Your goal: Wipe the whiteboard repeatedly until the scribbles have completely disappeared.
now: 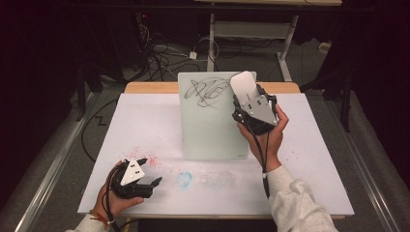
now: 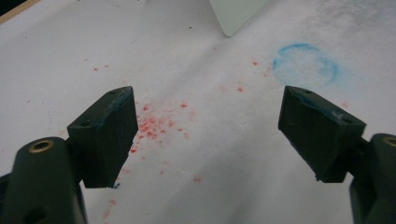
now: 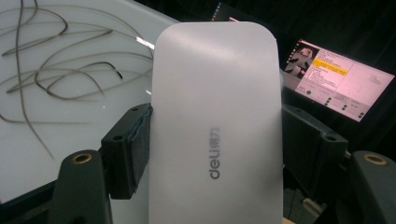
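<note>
A white sheet is laid over a wooden table; red specks and a blue ring are marked on it. Beyond the table, tangled cables are spread over grey floor beside a metal desk frame. The surroundings are kept dark. A lit monitor is seen.

I see a smooth matt white plastic eraser, a glossy whiteboard, and a matt, chalk-dusted counter.

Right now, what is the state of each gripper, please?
Left gripper: open, holding nothing.
Right gripper: closed on the white oblong plastic eraser.
</note>
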### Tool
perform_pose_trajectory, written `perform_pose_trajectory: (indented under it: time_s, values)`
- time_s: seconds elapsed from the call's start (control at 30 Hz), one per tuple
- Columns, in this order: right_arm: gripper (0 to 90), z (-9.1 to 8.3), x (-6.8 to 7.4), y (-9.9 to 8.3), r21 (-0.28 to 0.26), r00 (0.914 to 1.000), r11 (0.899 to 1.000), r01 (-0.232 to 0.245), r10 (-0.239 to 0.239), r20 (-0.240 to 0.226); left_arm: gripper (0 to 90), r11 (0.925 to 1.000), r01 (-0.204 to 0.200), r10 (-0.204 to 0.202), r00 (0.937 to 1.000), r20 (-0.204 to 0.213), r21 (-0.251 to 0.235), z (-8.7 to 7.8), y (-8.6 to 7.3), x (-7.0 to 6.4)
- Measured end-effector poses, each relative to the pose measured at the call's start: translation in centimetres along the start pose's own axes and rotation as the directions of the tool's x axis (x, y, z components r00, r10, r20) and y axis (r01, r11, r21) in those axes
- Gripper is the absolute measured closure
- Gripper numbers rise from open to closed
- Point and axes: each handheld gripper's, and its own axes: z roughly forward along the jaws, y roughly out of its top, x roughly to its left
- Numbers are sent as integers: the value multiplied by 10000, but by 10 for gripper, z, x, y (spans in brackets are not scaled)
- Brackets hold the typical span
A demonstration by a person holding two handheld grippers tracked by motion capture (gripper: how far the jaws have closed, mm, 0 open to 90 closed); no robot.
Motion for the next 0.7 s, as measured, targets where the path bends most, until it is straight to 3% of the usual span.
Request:
perform_pose_trajectory:
  time_s: [0.27, 0.6, 0.7]
  values:
    - [310, 5, 20, 10, -64, 9997, 10000, -49, 47, -247, 190, 10000, -52, 52, 10000, 84, -55, 0, 0, 0]
    - [310, 4, 51, 4, -95, 9934, 9973, 723, -729, -884, 190, 10000, -59, 60, 9999, 103, -50, -1, 0, -1]
    - [310, 2, 49, 0, -38, 9902, 9959, 908, -906, -1058, 190, 10000, -57, 58, 9999, 90, -61, -1, 0, -1]
